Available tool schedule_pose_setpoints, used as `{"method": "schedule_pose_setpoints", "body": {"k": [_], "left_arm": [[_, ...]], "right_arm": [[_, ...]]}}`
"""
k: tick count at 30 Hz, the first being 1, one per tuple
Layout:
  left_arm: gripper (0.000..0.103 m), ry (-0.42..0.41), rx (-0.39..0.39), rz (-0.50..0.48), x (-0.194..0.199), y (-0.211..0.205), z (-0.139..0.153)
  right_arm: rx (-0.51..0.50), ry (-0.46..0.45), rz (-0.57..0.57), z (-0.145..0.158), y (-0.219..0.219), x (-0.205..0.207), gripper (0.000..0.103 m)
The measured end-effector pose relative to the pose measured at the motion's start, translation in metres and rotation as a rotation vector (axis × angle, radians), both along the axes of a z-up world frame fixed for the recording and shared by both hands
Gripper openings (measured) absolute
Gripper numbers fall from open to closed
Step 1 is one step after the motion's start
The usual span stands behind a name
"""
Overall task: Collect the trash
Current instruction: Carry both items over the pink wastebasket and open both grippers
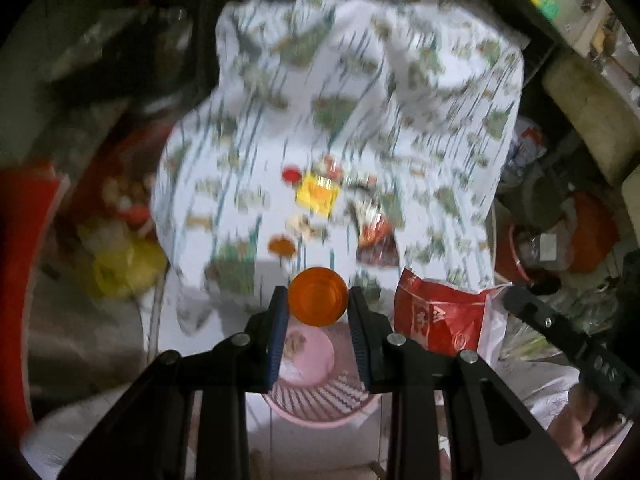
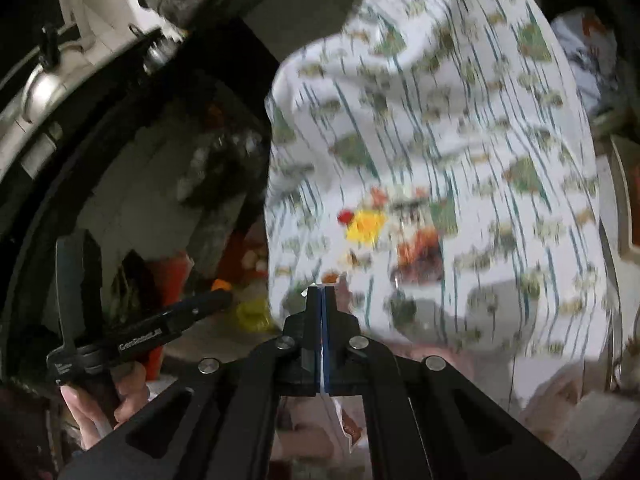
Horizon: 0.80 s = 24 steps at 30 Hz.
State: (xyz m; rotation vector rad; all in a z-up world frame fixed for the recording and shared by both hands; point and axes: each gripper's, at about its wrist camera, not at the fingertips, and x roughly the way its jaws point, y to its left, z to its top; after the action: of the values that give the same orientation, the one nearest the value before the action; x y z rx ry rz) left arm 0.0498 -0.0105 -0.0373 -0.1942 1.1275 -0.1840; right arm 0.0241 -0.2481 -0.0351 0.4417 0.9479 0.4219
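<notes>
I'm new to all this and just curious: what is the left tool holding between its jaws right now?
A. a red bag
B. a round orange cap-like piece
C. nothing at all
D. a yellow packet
B: in the left wrist view the left gripper has a round orange cap held between its jaws, above a pink basket.

A glossy translucent orange plastic cap (image 1: 318, 297) sits before printed cloth (image 1: 360, 100) and a slotted pink plastic basket (image 1: 320, 404).

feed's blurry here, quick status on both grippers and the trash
Left gripper shut on orange cap, above pink basket. Right gripper shut on thin wrapper. More litter on patterned cloth.
</notes>
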Motion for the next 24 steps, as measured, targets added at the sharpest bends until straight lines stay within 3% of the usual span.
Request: {"method": "schedule_pose_setpoints", "body": {"k": [5,11,16,19,22,24], "left_arm": [[0.027,0.152,-0.049,0.021,-0.006,-0.011,-0.07],[0.027,0.253,-0.121,0.027,-0.002,-0.015,-0.143],[0.028,0.261,-0.091,0.01,0.008,-0.023,-0.192],[0.028,0.272,-0.044,-0.007,0.011,-0.028,-0.221],[0.028,0.337,-0.025,0.015,0.009,-0.028,-0.244],[0.038,0.36,-0.002,0.022,0.006,-0.026,-0.25]], "right_arm": [[-0.044,0.107,-0.014,-0.048,0.01,-0.008,0.001],[-0.123,0.216,-0.039,-0.124,0.02,0.011,0.001],[-0.101,0.316,-0.115,-0.193,0.013,0.028,0.001],[-0.075,0.348,-0.141,-0.221,0.008,0.031,0.001],[-0.088,0.368,-0.156,-0.238,0.004,0.031,0.001],[-0.08,0.374,-0.16,-0.245,0.002,0.031,0.001]]}}
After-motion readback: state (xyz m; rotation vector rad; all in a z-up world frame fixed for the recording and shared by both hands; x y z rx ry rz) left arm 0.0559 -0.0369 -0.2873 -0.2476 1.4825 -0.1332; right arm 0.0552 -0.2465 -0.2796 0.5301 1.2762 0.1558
